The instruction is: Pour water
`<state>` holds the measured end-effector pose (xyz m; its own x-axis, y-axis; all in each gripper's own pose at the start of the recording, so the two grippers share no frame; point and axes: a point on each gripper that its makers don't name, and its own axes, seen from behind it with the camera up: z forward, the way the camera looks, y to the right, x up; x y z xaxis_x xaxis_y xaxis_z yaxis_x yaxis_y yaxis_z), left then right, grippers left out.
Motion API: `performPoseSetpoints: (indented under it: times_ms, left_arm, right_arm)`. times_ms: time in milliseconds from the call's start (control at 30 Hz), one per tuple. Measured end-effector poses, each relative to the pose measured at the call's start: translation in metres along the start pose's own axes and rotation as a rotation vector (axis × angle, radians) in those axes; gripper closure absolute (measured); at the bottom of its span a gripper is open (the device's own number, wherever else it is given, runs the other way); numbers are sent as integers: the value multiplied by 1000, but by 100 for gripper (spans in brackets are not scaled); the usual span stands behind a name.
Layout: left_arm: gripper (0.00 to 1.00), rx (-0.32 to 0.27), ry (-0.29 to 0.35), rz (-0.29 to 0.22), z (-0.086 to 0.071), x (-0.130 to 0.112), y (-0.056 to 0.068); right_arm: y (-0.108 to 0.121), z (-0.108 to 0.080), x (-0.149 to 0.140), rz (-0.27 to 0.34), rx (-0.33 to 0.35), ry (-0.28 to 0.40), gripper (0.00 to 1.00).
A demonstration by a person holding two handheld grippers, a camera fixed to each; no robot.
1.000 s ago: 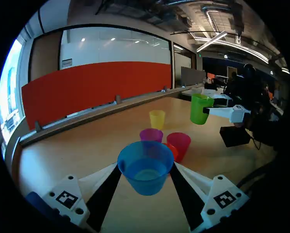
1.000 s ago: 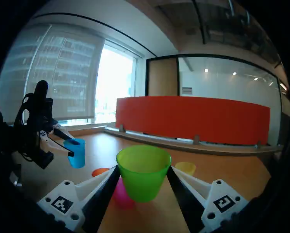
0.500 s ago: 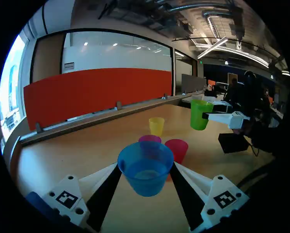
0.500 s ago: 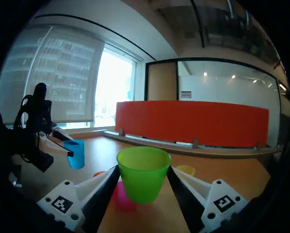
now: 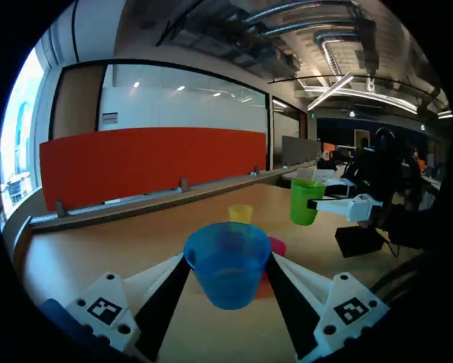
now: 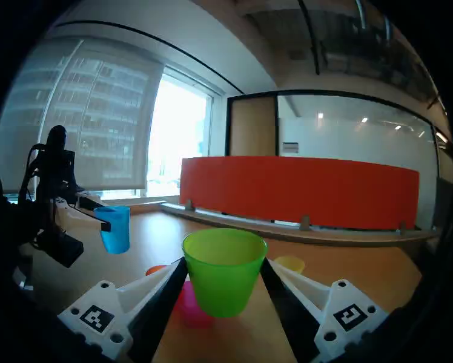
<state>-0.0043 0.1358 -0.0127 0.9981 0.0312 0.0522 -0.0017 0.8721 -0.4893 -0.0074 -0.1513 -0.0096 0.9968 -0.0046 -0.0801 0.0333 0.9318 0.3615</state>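
here the left hand-held gripper [image 5: 228, 260] clamps the upright blue cup [image 5: 228, 277] and the right hand-held gripper [image 6: 224, 266] the upright green cup [image 6: 224, 283]. the green cup hangs well apart, right of the blue, over the desk [image 5: 123, 242]

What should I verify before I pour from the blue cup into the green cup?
1. Left claw grip on the blue cup: ok, both fingers press its sides.
2. Right claw grip on the green cup: ok, both fingers press its sides.
3. Both cups upright: ok.
4. Blue cup's rim above the green cup's mouth: not ok; the cups hang apart over the table.
5. Water level in the blue cup: cannot tell.
6. Green cup empty: cannot tell; its bottom is hidden.
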Motion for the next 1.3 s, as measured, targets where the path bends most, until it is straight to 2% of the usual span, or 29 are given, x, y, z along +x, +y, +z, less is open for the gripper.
performPoseSetpoints:
  times_ms: [367,567,867,1300]
  left_arm:
    - [15,-7,81,-7,-4,23,12]
    - [15,-16,102,-2,-4,34,18]
    - [15,-9,105,46,-4,41,22]
    - [15,21,87,130,-6,44,17]
  right_arm:
    - [-4,0,2,-5,11,1,10]
    - [-9,0,2,-9,31,-9,10]
    - [-20,1,0,-15,58,-28,10]
    - [-46,2,0,0,130,-68,10]
